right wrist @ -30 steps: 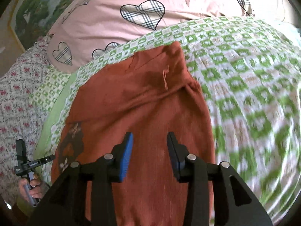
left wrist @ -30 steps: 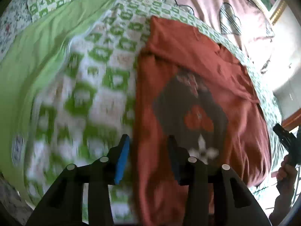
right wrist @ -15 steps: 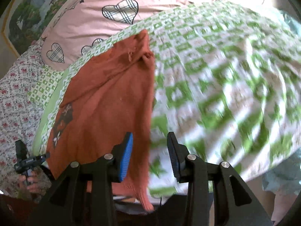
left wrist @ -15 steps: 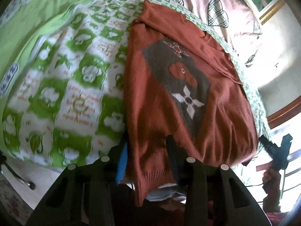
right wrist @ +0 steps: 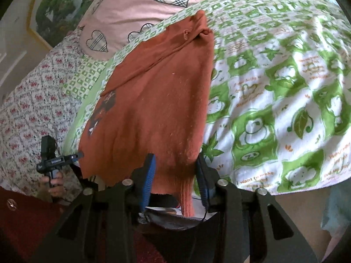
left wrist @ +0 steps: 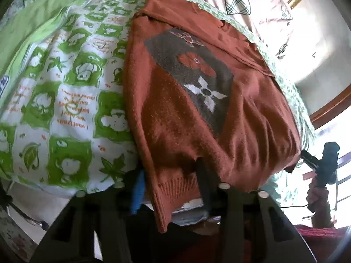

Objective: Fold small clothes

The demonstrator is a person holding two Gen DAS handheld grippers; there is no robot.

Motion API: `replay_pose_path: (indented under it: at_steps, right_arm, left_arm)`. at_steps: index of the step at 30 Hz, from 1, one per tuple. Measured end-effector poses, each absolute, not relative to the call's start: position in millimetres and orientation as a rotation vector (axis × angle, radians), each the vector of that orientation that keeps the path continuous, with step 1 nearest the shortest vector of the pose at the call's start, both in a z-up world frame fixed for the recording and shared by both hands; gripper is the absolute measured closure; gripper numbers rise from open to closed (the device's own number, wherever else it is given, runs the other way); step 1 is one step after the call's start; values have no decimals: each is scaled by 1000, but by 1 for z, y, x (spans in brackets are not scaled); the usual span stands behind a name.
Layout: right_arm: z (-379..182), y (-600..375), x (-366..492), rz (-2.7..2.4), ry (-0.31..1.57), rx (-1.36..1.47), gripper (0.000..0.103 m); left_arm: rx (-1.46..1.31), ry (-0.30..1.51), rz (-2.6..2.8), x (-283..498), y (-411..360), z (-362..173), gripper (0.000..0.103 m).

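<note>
A rust-orange knit sweater (left wrist: 197, 114) with a grey patch and a white flower lies flat on the bed; its ribbed hem hangs over the near edge. My left gripper (left wrist: 171, 186) is open, its jaws on either side of the hem's left corner. The sweater also shows in the right wrist view (right wrist: 158, 114). My right gripper (right wrist: 175, 175) is open, its jaws on either side of the hem's right corner. Neither jaw pair has closed on the cloth.
A green-and-white patterned bedspread (left wrist: 65, 100) covers the bed (right wrist: 285, 100). A pink pillow with plaid hearts (right wrist: 140, 6) lies at the far end. The other hand-held gripper shows at the edge of each view (left wrist: 322, 166), (right wrist: 52, 160).
Both grippers have pulled back from over the sweater to the near bed edge. They now sit at the two corners of the hem, still open.
</note>
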State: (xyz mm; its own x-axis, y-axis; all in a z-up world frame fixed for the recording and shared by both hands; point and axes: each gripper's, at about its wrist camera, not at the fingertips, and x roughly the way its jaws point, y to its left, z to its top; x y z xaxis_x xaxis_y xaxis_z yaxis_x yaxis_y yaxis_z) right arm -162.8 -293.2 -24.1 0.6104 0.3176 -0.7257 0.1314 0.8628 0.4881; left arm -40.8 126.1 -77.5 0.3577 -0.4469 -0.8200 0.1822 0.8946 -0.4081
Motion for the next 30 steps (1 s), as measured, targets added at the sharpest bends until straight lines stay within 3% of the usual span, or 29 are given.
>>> replay_pose_path:
  at_steps: [2,5,17,30]
  right_arm:
    - [-27,-289,-157,136,937,547,93]
    - [-24,-281,-158,174,919,549,94]
    - [14,-294,-153,257,717,708,95]
    - [57,-325,-53,268,566,708,95]
  left_arm:
    - [-264,1135,-406,-39,129,-77,89]
    - [-290,1134,-413,-41,137,-78,96]
    - [-451,995,-500,-45,149,-36,100]
    - [-555,725,-508,56,160,46,100]
